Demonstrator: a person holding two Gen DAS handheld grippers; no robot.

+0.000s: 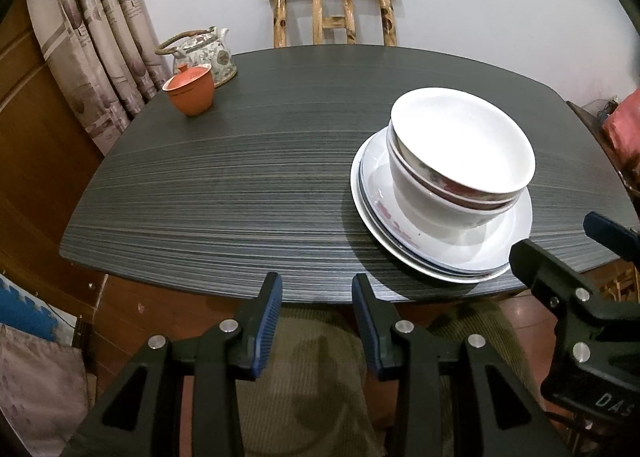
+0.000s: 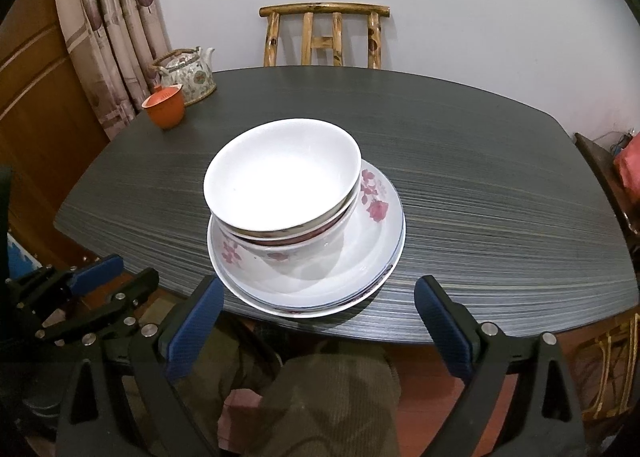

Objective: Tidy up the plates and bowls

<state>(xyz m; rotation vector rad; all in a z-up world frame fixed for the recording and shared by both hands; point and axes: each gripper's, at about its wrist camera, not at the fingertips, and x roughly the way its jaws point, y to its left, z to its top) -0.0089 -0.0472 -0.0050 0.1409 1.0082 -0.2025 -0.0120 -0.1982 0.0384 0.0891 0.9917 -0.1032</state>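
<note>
The left gripper (image 1: 317, 289) hangs at the near edge of the table (image 1: 240, 177), jaws narrowly parted, holding nothing. The right gripper (image 2: 320, 297) is at the same edge, jaws wide apart, also holding nothing.

The top bowl (image 2: 282, 177) is plain white; the plate (image 2: 376, 217) ahead of the right claw has pink-red roses; the table (image 2: 480, 177) is dark grey, finely striped.

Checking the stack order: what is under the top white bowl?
The top bowl nests in other bowls, which stand on stacked plates. How many bowls is unclear; their insides are covered.
</note>
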